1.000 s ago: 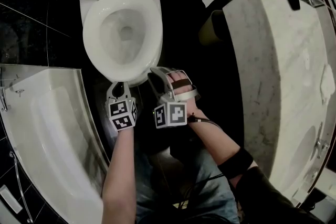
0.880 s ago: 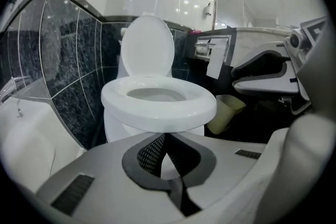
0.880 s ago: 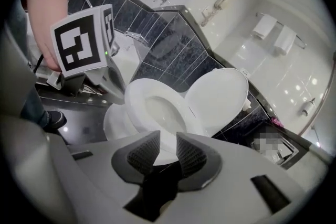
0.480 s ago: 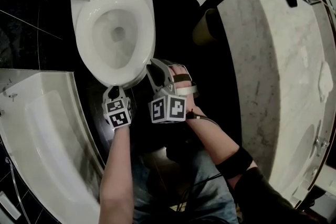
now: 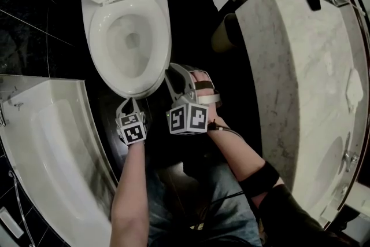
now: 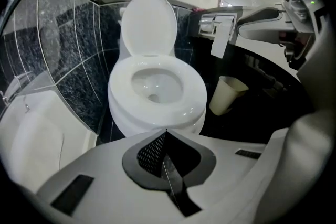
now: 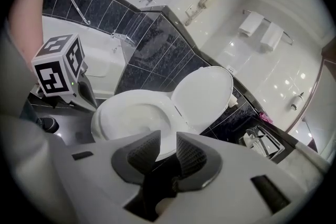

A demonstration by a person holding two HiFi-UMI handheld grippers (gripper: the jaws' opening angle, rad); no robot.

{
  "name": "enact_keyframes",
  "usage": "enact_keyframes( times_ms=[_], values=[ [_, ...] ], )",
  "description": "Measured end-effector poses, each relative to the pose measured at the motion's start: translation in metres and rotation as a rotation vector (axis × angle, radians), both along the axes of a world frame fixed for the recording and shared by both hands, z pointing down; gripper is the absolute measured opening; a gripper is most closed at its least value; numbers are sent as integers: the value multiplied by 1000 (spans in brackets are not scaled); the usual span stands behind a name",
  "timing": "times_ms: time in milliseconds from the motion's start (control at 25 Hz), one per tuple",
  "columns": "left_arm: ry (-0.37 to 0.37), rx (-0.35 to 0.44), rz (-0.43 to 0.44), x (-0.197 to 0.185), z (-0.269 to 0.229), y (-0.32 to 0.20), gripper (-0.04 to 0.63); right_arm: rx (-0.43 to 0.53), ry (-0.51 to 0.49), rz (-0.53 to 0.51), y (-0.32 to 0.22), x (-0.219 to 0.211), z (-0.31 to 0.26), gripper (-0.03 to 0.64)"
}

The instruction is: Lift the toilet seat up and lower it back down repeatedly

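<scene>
Angling down near the lowered toilet seat's [image 5: 162,37] front edge, the left hand-held gripper [image 5: 131,104] is pressed together, empty. The right hand-held gripper [image 5: 175,75], spread and empty, sits beside its front-right rim; whether they touch is unclear.

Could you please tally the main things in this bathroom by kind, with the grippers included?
grippers: 2 (left gripper, right gripper)
toilet: 1
bathtub: 1
beige bin: 1
marble counter: 1
Total: 6
</scene>
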State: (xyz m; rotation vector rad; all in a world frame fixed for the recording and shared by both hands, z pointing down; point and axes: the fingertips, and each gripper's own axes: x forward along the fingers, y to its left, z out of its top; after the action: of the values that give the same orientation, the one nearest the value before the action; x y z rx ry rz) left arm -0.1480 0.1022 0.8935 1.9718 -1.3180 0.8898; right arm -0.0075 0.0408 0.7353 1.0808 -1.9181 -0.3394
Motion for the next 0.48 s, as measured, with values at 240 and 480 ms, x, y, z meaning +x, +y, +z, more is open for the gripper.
enact_keyframes(
  times_ms=[240, 480],
  values=[
    [-34, 99, 7, -11, -92, -10, -14, -12, -21, 7, 10, 1, -67, 109],
    [-43, 206, 22, -14, -248, -17, -14, -10, -116, 38, 16, -2, -175, 106]
  ],
)
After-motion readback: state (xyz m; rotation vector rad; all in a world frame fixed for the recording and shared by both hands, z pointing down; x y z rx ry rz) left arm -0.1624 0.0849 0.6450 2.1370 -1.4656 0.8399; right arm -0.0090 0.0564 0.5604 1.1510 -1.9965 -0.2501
